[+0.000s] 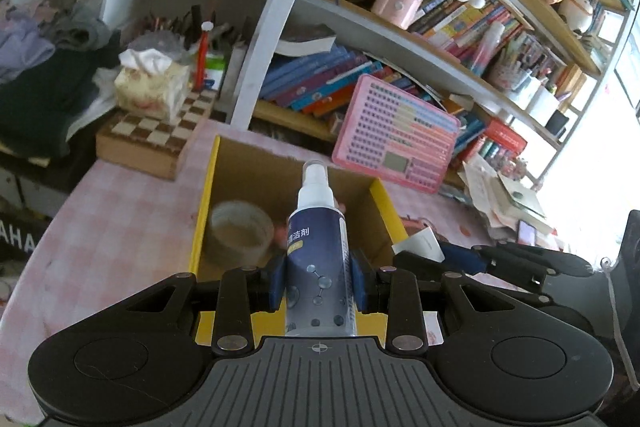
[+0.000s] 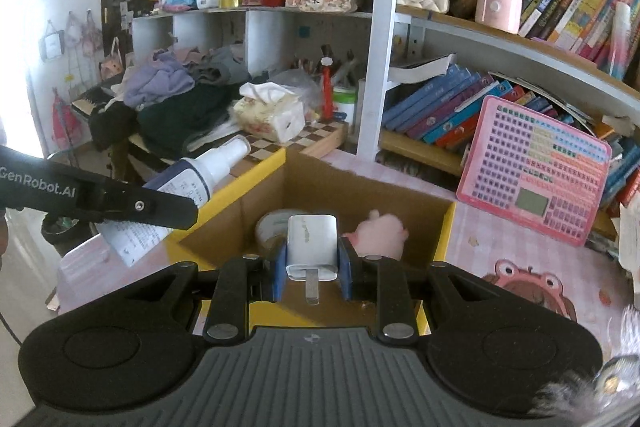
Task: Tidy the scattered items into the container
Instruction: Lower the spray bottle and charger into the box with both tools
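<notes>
Holding two items above the cardboard box (image 2: 360, 187): our left gripper (image 1: 318, 285) clamps a spray bottle (image 1: 318, 247) mid-body, rigid, smooth, likely slippery; our right gripper (image 2: 312, 273) pinches a white charger plug (image 2: 312, 243), light, hard, gripped on its flat sides.

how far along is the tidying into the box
Done: a tape roll and pink plush toy already lie in the cardboard box. In hand: the left gripper holds a spray bottle, the right gripper a white charger, both over the box. Left: releasing both.
</notes>
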The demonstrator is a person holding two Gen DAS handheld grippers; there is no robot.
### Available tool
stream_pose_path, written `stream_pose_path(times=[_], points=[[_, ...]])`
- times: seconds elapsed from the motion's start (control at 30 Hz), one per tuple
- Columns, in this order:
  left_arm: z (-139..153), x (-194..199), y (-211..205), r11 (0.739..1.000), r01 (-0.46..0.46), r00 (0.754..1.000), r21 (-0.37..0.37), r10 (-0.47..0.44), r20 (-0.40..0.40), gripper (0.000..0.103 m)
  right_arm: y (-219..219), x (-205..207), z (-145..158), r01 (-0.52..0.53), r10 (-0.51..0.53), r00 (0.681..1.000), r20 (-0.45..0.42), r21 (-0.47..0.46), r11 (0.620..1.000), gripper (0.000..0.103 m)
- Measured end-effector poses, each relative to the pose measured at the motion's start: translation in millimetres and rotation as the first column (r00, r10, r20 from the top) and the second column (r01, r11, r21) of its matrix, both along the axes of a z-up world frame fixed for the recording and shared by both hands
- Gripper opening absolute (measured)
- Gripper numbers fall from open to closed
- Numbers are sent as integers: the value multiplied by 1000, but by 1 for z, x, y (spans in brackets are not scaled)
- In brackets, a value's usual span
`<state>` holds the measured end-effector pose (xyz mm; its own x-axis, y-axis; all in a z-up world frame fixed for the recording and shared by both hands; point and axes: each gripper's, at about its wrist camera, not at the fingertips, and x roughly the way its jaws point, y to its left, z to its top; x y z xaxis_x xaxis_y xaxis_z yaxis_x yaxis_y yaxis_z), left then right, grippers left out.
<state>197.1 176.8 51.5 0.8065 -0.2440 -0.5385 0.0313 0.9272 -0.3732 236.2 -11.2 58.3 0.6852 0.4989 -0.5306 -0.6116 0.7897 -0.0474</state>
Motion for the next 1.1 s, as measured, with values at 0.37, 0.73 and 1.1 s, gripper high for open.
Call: stream_pose_path(times=[0.37, 0.73, 1.1], points=[[-44, 76, -12, 997, 41, 989, 62, -32, -148, 31, 13, 79, -41, -49, 33, 988, -150, -103, 993, 24], [-77, 111, -37, 977, 127, 958, 171, -76, -276, 31, 32, 118, -79, -168, 92, 945, -313, -224, 960, 24], [-95, 114, -37, 956, 177, 937, 233, -90, -339, 31, 38, 120, -89, -182, 86, 927, -366, -235, 955, 24]])
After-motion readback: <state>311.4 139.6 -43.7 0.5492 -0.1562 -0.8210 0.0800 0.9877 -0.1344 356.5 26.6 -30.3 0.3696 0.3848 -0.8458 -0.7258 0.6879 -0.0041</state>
